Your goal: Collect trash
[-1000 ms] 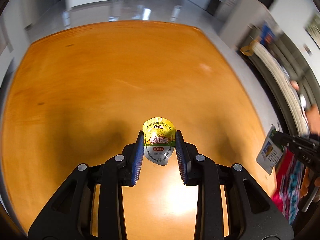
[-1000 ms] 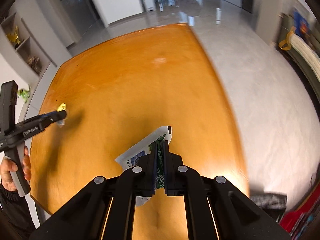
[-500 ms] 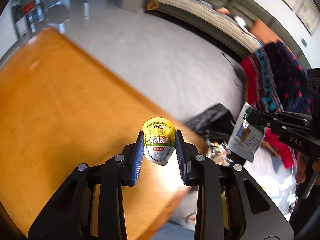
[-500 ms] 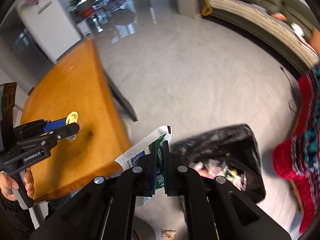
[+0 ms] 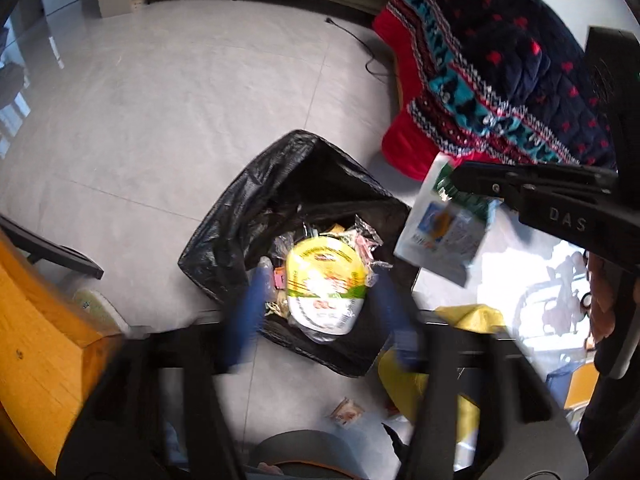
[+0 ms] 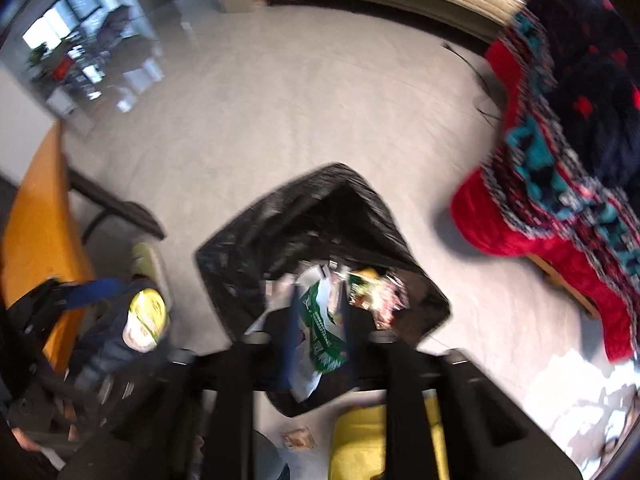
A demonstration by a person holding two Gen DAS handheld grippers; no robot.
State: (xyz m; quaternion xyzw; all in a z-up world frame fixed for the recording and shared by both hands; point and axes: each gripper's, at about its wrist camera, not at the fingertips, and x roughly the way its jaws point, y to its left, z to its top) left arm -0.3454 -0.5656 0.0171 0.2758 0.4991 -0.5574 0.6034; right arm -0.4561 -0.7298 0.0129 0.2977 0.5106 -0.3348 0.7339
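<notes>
A black trash bag [image 5: 248, 216] stands open on the grey floor with several wrappers inside. My left gripper [image 5: 320, 286] hangs over it, jaws opening and blurred. The yellow and white cup [image 5: 326, 284] sits loose between the blue pads [image 5: 252, 292], with a gap on each side. My right gripper [image 6: 320, 316] is over the same bag [image 6: 240, 264], jaws opening, and the green and white wrapper [image 6: 320, 332] is between its fingers with no pad pressing on it. In the left wrist view the wrapper [image 5: 444, 232] hangs at the right gripper's tip.
The orange table's edge [image 5: 36, 340] is at the left, with a dark leg beside it. A red and navy knitted blanket [image 5: 500, 60] lies at the right. Something yellow [image 5: 460, 320] and a small wrapper [image 5: 347, 412] lie on the floor by the bag. A sofa runs along the back.
Both grippers have swung from over the table to above the trash bag and tipped downward. Both pairs of jaws have spread, freeing the cup and the wrapper.
</notes>
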